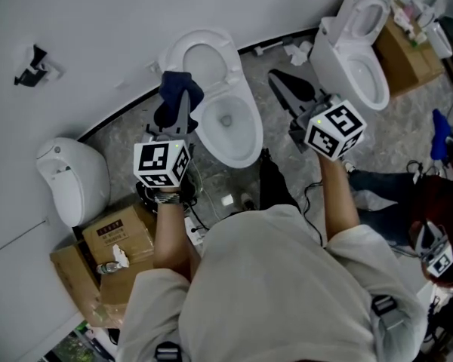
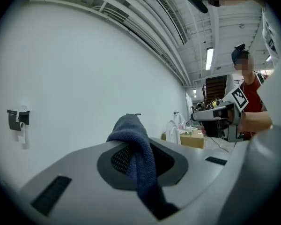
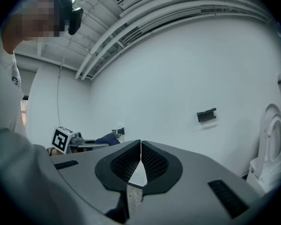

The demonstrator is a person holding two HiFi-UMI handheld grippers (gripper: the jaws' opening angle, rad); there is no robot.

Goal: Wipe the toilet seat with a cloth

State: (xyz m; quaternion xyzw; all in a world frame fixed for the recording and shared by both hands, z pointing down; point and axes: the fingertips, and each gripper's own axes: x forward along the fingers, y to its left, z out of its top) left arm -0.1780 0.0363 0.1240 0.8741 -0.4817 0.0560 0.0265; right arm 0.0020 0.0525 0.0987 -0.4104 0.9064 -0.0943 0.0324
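A dark blue cloth (image 1: 179, 89) is pinched in my left gripper (image 1: 177, 102), which is shut on it and held up beside the left rim of a white toilet (image 1: 245, 100). In the left gripper view the cloth (image 2: 136, 153) drapes out from between the jaws, in front of a bare white wall. My right gripper (image 1: 275, 76) is shut with nothing in it and hangs in the air to the right of this toilet. Its jaws (image 3: 140, 146) meet in the right gripper view, where the left gripper's marker cube (image 3: 62, 139) and the cloth (image 3: 107, 138) show at the left.
A second white toilet (image 1: 359, 59) stands at the back right with a cardboard box (image 1: 408, 51) beside it. A white urinal-like fixture (image 1: 72, 176) and cardboard boxes (image 1: 117, 240) lie at the left. Cables cross the speckled floor. Another person (image 1: 430, 217) is at the right.
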